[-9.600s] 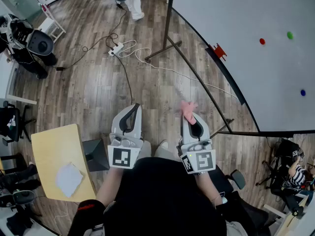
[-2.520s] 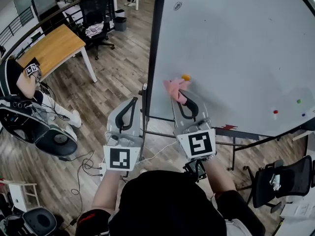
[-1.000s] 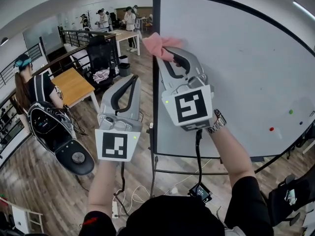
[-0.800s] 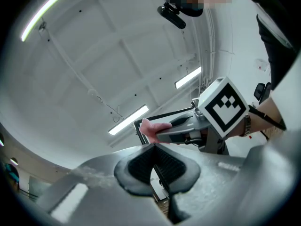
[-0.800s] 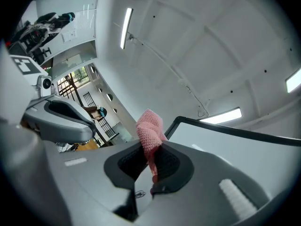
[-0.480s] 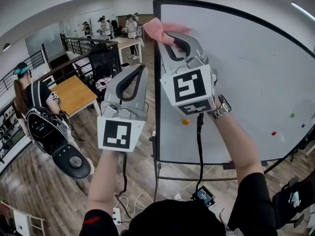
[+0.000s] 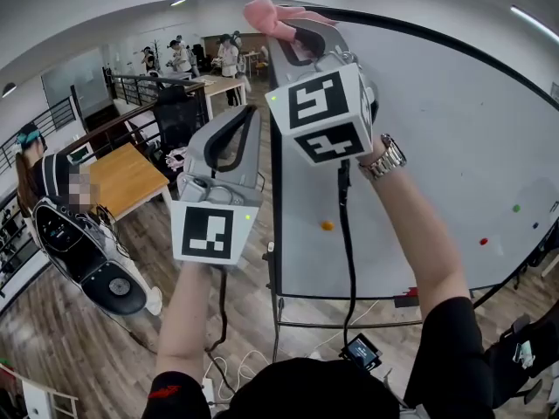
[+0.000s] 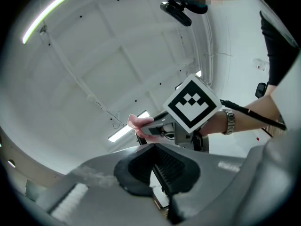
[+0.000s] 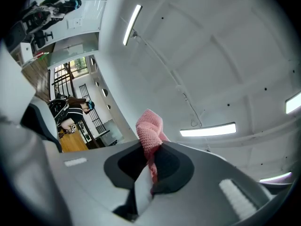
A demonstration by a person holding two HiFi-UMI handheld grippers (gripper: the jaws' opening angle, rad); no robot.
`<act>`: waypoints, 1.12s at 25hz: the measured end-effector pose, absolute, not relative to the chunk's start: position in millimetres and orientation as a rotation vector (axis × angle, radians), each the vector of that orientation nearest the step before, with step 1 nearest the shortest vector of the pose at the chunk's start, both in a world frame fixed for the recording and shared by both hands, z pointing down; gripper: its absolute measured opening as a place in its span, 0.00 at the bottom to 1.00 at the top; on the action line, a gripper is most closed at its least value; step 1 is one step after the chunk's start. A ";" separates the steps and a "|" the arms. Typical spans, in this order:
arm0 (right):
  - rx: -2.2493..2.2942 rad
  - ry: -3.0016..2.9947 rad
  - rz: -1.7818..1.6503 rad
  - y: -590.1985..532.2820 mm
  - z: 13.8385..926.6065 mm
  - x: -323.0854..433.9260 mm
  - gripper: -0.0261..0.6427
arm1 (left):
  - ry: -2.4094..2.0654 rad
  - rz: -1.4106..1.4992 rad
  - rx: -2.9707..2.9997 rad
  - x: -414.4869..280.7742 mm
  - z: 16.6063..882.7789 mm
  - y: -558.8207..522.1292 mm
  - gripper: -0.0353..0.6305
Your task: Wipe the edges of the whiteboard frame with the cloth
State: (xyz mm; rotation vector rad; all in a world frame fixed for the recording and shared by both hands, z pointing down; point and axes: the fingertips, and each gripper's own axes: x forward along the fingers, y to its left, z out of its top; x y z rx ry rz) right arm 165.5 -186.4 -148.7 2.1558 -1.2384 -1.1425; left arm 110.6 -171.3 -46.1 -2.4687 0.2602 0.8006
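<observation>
"Right tool [image 9: 149, 175] first. What's in it?"

"Cloth [image 9: 150, 126]. Pink, knitted. Its jaws are clenched on the lower part, and the rest sticks out past the tips in a bunch."

"Where is it held?"

"High up, arm raised. In the head view the cloth sits at the top left corner of the frame [image 7: 274, 208], where the black upright meets the top edge. Whether it touches the frame or is just short of it, I can't tell."

"And the left tool [image 8: 157, 175]?"

"Jaws pressed together, nothing between them. It hangs lower than the right one, just beside the frame's upright and off the whiteboard [image 7: 437, 129]."

"Anything on the board?"

"Orange magnet [image 7: 327, 225] low down near the left edge. Green magnet [image 7: 516, 208] and red magnet [image 7: 482, 242] far to the right, near each other."

"What else shows?"

"Watch [image 7: 384, 157] on the right wrist. Black cable [image 7: 343, 234] drops from the right tool in front of the board. Off to the left there's a wooden bench [image 7: 122, 177] with a person [image 7: 35, 173] beside it. The right gripper view looks up at a white ceiling with a strip light [image 9: 207, 131]."
</observation>
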 end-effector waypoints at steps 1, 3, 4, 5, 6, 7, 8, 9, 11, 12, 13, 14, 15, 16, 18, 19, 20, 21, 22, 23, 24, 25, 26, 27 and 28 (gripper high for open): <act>2.160 -1.238 -1.144 -187.9 -151.4 166.1 0.08 | 0.262 0.806 -2.469 110.3 -46.3 -172.7 0.06; 2.167 -1.235 -1.145 -190.0 -155.0 167.6 0.08 | 0.266 0.807 -2.468 109.8 -44.7 -174.5 0.06; 2.170 -1.234 -1.139 -190.6 -155.9 168.9 0.08 | 0.269 0.802 -2.468 109.8 -42.9 -174.7 0.06; 2.175 -1.233 -1.129 -190.9 -156.4 170.8 0.08 | 0.272 0.795 -2.470 109.9 -41.0 -174.8 0.06; 2.180 -1.233 -1.117 -191.4 -156.8 172.9 0.08 | 0.276 0.789 -2.473 109.9 -39.4 -175.0 0.06; 2.187 -1.234 -1.106 -192.0 -157.2 174.8 0.08 | 0.280 0.786 -2.475 109.7 -38.1 -175.5 0.06; 2.193 -1.237 -1.099 -192.9 -157.6 176.2 0.08 | 0.283 0.785 -2.476 109.2 -37.2 -176.0 0.06; 2.199 -1.241 -1.094 -194.2 -158.0 177.3 0.08 | 0.285 0.784 -2.473 108.7 -36.6 -176.6 0.06; 2.208 -1.248 -1.087 -196.9 -158.9 179.5 0.08 | 0.288 0.782 -2.464 107.8 -36.4 -177.1 0.06; 2.211 -1.250 -1.084 -198.1 -159.3 180.4 0.08 | 0.290 0.781 -2.460 107.2 -36.6 -177.1 0.06; 2.214 -1.251 -1.082 -199.0 -159.8 181.1 0.08 | 0.291 0.782 -2.458 106.4 -36.9 -177.1 0.06; 2.217 -1.253 -1.081 -199.5 -160.2 181.7 0.08 | 0.292 0.782 -2.458 105.7 -37.0 -177.0 0.06; 2.220 -1.255 -1.081 -199.9 -160.4 182.4 0.08 | 0.292 0.781 -2.459 105.4 -36.7 -177.1 0.06; 2.221 -1.256 -1.081 -200.3 -160.4 183.1 0.08 | 0.293 0.778 -2.460 105.6 -35.9 -177.3 0.06; 2.220 -1.254 -1.083 -201.0 -159.0 183.5 0.08 | 0.296 0.772 -2.464 106.5 -33.3 -178.0 0.06; 2.218 -1.252 -1.082 -201.3 -157.6 182.5 0.08 | 0.297 0.770 -2.468 106.1 -31.4 -178.4 0.06; 2.216 -1.253 -1.081 -201.5 -155.8 180.9 0.08 | 0.299 0.770 -2.472 104.9 -29.1 -178.7 0.06; 2.215 -1.255 -1.079 -201.4 -154.0 179.1 0.08 | 0.300 0.769 -2.475 103.4 -26.7 -178.7 0.06; 2.215 -1.259 -1.078 -201.0 -152.4 177.7 0.08 | 0.300 0.767 -2.474 102.1 -24.2 -178.3 0.06; 2.218 -1.263 -1.076 -200.2 -151.0 177.0 0.08 | 0.301 0.763 -2.471 101.5 -21.6 -177.7 0.06; 2.221 -1.266 -1.074 -199.3 -149.8 176.9 0.08 | 0.301 0.758 -2.470 101.4 -19.0 -177.1 0.06; 2.225 -1.269 -1.071 -198.6 -149.1 177.1 0.08 | 0.302 0.754 -2.470 101.7 -16.9 -177.1 0.06; 2.228 -1.272 -1.068 -198.2 -148.9 177.5 0.08 | 0.303 0.751 -2.474 102.2 -15.6 -177.6 0.06; 2.231 -1.275 -1.065 -198.3 -148.8 178.2 0.08 | 0.305 0.747 -2.479 103.0 -14.8 -178.6 0.06; 2.231 -1.276 -1.062 -198.4 -148.7 179.2 0.08 | 0.308 0.742 -2.483 104.0 -14.3 -179.8 0.06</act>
